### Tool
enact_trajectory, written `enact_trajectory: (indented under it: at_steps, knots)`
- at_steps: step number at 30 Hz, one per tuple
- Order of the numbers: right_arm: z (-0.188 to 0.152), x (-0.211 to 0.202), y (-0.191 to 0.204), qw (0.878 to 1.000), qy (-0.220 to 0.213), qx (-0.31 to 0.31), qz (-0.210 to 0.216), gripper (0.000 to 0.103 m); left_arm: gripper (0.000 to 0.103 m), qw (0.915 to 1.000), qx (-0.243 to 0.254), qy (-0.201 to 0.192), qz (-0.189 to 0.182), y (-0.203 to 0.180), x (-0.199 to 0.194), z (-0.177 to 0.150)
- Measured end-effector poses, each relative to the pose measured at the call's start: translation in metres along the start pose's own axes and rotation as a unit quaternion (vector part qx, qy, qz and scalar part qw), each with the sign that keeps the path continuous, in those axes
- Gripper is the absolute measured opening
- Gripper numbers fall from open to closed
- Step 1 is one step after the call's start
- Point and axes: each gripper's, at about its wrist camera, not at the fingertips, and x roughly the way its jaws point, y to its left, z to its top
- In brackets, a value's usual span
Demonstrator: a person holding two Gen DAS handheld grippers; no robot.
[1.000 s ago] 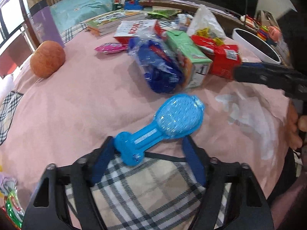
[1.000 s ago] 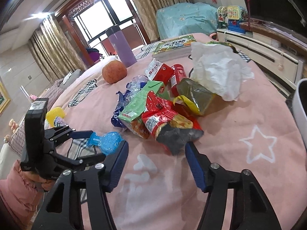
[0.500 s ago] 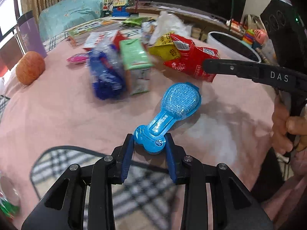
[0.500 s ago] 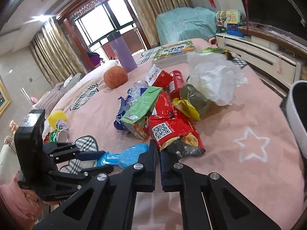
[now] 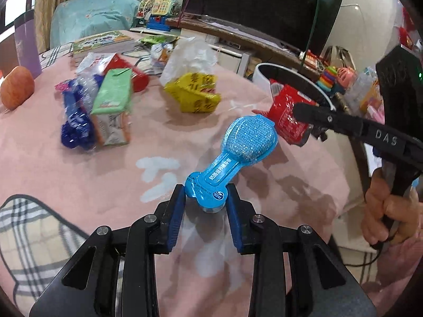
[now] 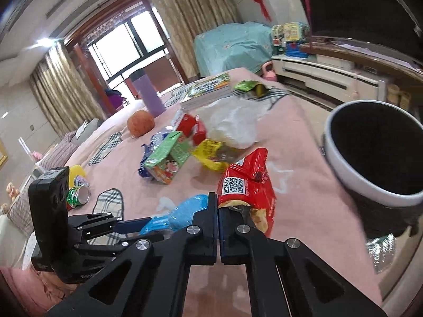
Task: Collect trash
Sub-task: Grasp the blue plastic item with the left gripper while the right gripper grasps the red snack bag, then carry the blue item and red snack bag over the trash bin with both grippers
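Observation:
My left gripper [image 5: 206,198] is shut on the narrow end of a blue spoon-shaped package [image 5: 238,150], held lifted above the pink bed cover [image 5: 79,174]. My right gripper [image 6: 218,207] is shut on the lower edge of a red snack bag [image 6: 246,185], which hangs in the air to the left of the white round bin [image 6: 341,166]. In the left wrist view the red snack bag [image 5: 286,116] hangs from the right gripper [image 5: 301,111] in front of the bin [image 5: 260,71]. The right wrist view shows the left gripper [image 6: 148,220] with the blue package [image 6: 185,211].
On the bed lie a green carton [image 5: 113,97], a crushed blue bottle [image 5: 76,124], a yellow bag [image 5: 195,95], a white plastic bag [image 5: 190,55], an orange ball [image 5: 17,87] and books [image 5: 103,41]. A crushed can [image 6: 79,195] lies at the left. A hand [image 5: 383,211] holds the right gripper.
Both grippers closed, the left on the blue package and the right on the red bag. Both lifted their loads off the bed and carried them toward the bin.

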Motion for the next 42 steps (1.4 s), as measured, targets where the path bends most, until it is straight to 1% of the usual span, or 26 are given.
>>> enact_trajectory:
  at_steps: [7,13,32,42]
  knots:
    - [0.0,-0.02,-0.028,0.999,-0.018,0.025,-0.019,0.0,0.03,0.9999,0.005,-0.011,-0.004,-0.025,0.007,0.015]
    - [0.004,-0.035,-0.043,0.998,-0.032,0.039,-0.026,0.0,0.03,0.9999,0.007,-0.011,-0.005,-0.04,0.012,0.024]
    - [0.013,-0.058,-0.08,0.995,-0.061,0.067,-0.038,0.001,0.03,0.9998,0.019,-0.002,0.003,-0.072,0.032,0.053]
    - [0.024,-0.069,-0.1,0.993,-0.076,0.074,-0.048,0.001,0.03,0.9996,0.028,-0.004,0.0,-0.085,0.042,0.071]
